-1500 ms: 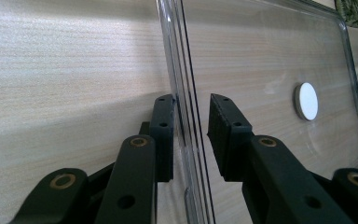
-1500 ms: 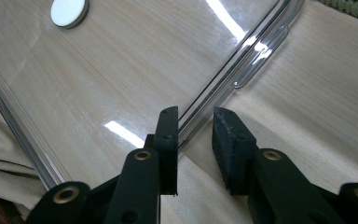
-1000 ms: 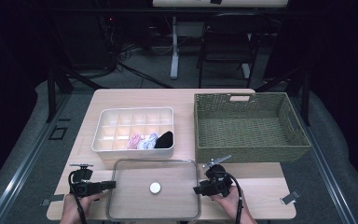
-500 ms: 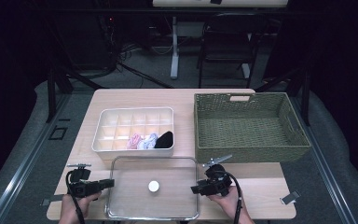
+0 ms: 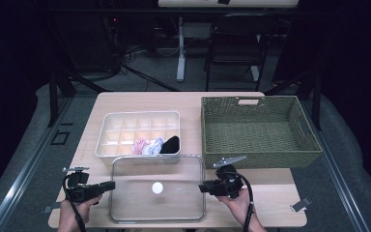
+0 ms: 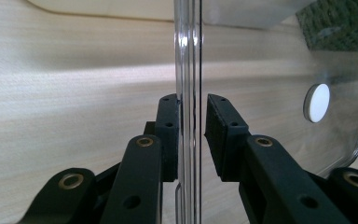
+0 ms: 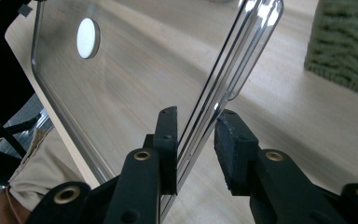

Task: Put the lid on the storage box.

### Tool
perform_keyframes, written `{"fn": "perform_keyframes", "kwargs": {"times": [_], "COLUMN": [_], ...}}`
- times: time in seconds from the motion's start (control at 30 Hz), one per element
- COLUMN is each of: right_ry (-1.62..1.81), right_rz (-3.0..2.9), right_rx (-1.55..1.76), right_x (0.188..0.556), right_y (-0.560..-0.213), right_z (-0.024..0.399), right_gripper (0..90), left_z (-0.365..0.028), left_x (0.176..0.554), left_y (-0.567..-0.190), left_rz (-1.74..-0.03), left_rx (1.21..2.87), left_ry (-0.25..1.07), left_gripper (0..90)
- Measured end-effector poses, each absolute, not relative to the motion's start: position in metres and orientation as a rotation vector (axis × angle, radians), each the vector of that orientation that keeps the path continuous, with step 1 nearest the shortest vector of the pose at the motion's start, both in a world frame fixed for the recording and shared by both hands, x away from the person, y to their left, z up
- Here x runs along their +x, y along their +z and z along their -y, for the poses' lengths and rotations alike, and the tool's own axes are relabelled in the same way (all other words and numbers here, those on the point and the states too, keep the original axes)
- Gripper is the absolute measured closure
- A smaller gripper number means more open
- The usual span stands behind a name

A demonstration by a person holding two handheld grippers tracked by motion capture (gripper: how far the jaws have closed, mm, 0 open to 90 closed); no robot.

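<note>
The small bundles (image 5: 155,145) in the divided tray's (image 5: 107,126) front compartments are too small to identify, the clear lid's (image 5: 174,174) near edge runs close to the high view's bottom, and both forearms are cut off there.

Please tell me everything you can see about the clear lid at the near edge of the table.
The clear lid looks like transparent plastic: a rectangle with rounded corners, a raised rim and a small white disc at its middle. It lies about flat at the near edge of the wooden table, just in front of the white divided box. The left gripper has its left rim between its jaws, the right gripper its right rim.
</note>
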State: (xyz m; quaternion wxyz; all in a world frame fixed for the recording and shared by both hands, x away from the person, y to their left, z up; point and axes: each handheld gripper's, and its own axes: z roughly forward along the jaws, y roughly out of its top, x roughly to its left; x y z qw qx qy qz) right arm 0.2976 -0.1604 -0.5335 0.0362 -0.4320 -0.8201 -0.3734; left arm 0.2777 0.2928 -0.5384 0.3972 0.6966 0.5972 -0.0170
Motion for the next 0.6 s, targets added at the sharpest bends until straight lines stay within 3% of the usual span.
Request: {"fn": "perform_keyframes", "kwargs": {"times": [0.6], "right_ry": [-1.260], "right_rz": [2.542], "right_rx": [-1.309], "right_x": [0.328], "right_y": [-0.491], "right_z": [0.141], "right_gripper": [75.6], "left_z": [-0.314], "left_x": [0.300], "left_y": [-0.500], "left_rz": [-1.471], "left_rx": [1.693], "left_ry": [0.061], "left_gripper": [76.2]}}
